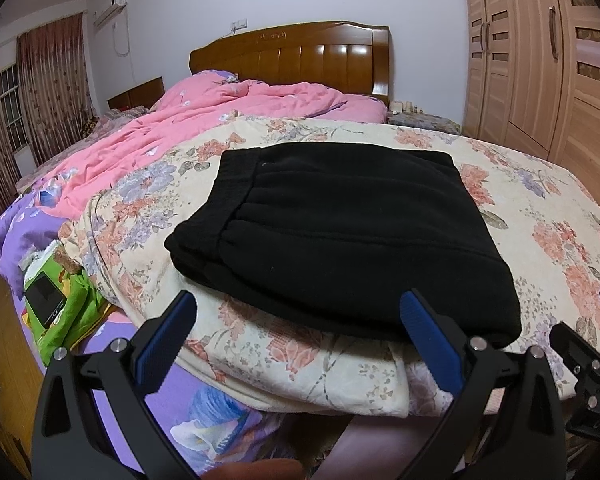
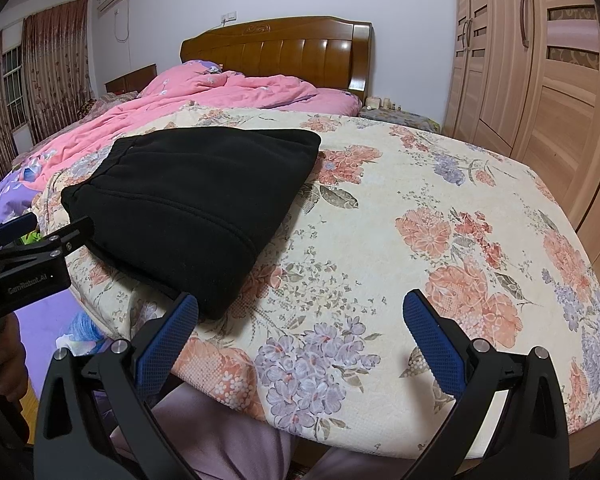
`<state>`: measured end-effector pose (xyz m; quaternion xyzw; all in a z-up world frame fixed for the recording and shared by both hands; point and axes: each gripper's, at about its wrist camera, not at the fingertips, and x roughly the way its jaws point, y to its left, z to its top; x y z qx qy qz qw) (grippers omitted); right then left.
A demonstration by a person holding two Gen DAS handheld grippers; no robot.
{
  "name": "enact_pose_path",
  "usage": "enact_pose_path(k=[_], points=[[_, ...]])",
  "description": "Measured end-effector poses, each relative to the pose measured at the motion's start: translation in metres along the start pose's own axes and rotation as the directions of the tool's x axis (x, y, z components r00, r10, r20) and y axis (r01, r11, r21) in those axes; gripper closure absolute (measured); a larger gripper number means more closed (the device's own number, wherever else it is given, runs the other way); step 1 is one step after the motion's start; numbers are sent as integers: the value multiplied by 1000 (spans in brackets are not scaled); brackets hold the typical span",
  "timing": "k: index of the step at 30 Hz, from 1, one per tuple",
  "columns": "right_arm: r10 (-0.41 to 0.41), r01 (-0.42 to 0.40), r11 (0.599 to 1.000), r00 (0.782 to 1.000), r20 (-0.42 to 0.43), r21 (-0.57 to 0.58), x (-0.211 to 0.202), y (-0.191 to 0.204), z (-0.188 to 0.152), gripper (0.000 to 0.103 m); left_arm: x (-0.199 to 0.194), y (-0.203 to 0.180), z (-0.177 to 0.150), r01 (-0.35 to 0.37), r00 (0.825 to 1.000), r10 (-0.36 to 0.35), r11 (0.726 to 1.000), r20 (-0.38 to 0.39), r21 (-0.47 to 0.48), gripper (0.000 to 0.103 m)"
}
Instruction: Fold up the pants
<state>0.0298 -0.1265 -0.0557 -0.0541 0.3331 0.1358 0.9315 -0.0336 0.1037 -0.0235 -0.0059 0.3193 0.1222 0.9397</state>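
While the floral blanket [image 2: 440,184] covered the near end of the bed, the black pants [image 1: 340,236] lay on it as a folded rectangle, waistband toward the pink quilt [image 1: 172,124]. Both tools hung at the near edge, touching nothing: the left gripper [image 1: 300,316] with fingers spread before the pants, the right gripper [image 2: 300,316] spread too, its left pad [image 2: 168,340] just beside the pants' corner.

One folded black pants [image 1: 340,240], two tools, left [image 1: 300,320], right [image 2: 300,320], one floral blanket [image 2: 420,220], one pink quilt [image 1: 180,120]
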Motion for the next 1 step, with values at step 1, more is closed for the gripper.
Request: enact_pose_path(k=[1], points=[[0, 0, 1000, 1000, 0, 0, 0, 0, 0, 4, 1, 1, 1, 2, 1000, -2, 1000, -2, -1, 1]])
